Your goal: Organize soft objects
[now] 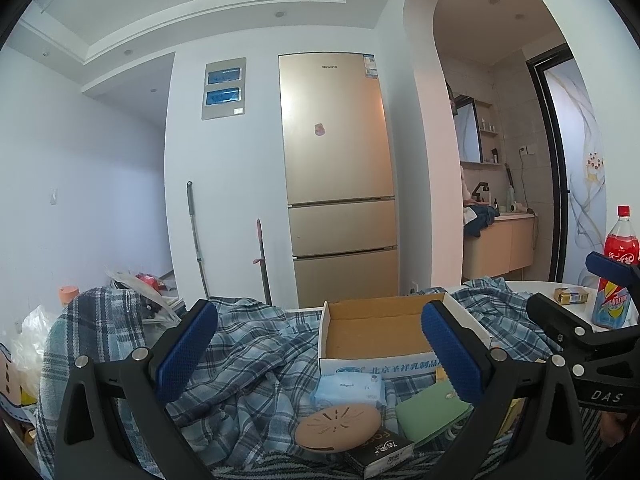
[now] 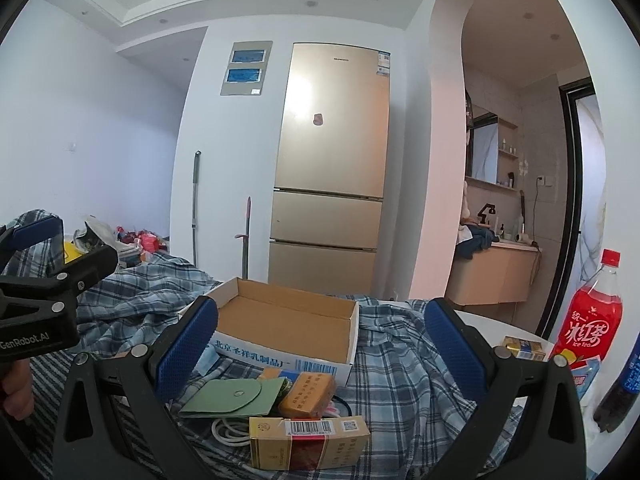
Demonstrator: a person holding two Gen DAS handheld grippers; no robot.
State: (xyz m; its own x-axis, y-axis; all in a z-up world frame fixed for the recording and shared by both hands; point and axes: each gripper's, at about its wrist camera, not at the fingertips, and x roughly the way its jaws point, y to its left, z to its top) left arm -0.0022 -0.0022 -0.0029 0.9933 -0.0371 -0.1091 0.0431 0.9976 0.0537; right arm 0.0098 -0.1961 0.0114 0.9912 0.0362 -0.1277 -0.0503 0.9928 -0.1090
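A crumpled blue plaid cloth (image 1: pixel 248 352) covers the table under and ahead of both tools. On it, directly ahead of the left tool (image 1: pixel 320 354), stands an empty cardboard box (image 1: pixel 376 332); nearer lie a blue tissue pack (image 1: pixel 348 388), a green pouch (image 1: pixel 432 416) and a tan round disc (image 1: pixel 338 426). The left tool's fingers stand wide apart, holding nothing. The right tool (image 2: pixel 322 354) is likewise spread and empty, above a yellow carton (image 2: pixel 308 442). A red tea bottle (image 2: pixel 592 316) stands to its right.

Matt cardboard box (image 2: pixel 288 320), woven cloth (image 1: pixel 248 352)
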